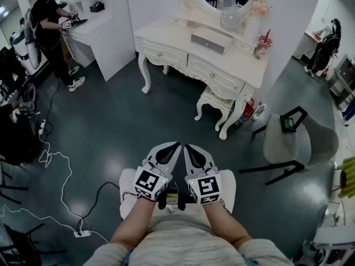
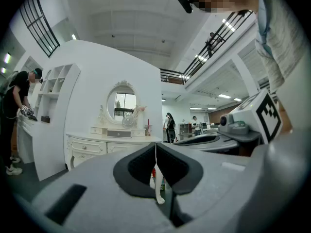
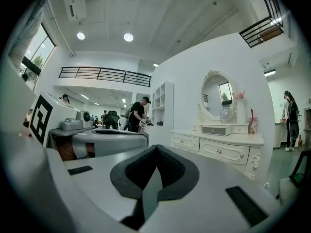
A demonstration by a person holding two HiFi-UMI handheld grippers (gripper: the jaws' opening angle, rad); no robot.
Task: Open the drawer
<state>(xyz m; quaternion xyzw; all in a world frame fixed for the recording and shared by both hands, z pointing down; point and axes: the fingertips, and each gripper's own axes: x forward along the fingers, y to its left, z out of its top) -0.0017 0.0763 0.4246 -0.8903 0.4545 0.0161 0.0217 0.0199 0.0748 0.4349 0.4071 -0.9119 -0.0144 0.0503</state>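
A white dressing table [image 1: 183,40] stands against the far wall, across a stretch of dark floor from me. Its front holds a left drawer [image 1: 162,53] and a right drawer [image 1: 215,76], both closed, each with a small knob. Both grippers are held side by side low in the head view and point level toward the table, well short of it. The left gripper [image 1: 176,146] is shut with nothing between its jaws, and so is the right gripper [image 1: 189,147]. The left gripper view shows the drawers [image 2: 88,146] beyond its tips [image 2: 155,147]. The right gripper view shows them [image 3: 221,151] to the right of its tips [image 3: 156,148].
A small white stool [image 1: 213,101] is tucked under the table's right end. A grey chair [image 1: 299,140] stands to the right. A fan [image 1: 231,19] and a cup with a straw [image 1: 262,46] sit on the tabletop. A person [image 1: 50,21] works at a white counter far left. Cables [image 1: 61,165] lie on the floor.
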